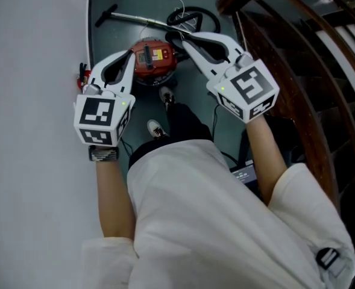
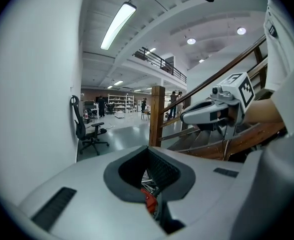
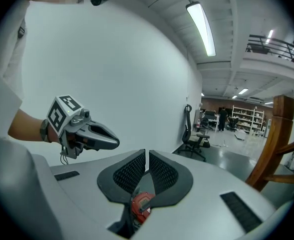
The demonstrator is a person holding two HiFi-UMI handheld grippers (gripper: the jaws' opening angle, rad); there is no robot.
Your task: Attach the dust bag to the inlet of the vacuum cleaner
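A red vacuum cleaner stands on the grey floor far below both grippers; the head view looks straight down on its top. My left gripper hangs high over its left side, jaws closed to a point with nothing between them. My right gripper is held over its right side, pads a hair apart and empty. In each gripper view a red patch of the vacuum cleaner shows through the gap behind the pads. No dust bag is in any view.
A metal wand and a black hose lie beyond the vacuum cleaner. A white wall is on the left and a wooden stair railing on the right. The person's shoes are near the vacuum cleaner. An office chair stands farther off.
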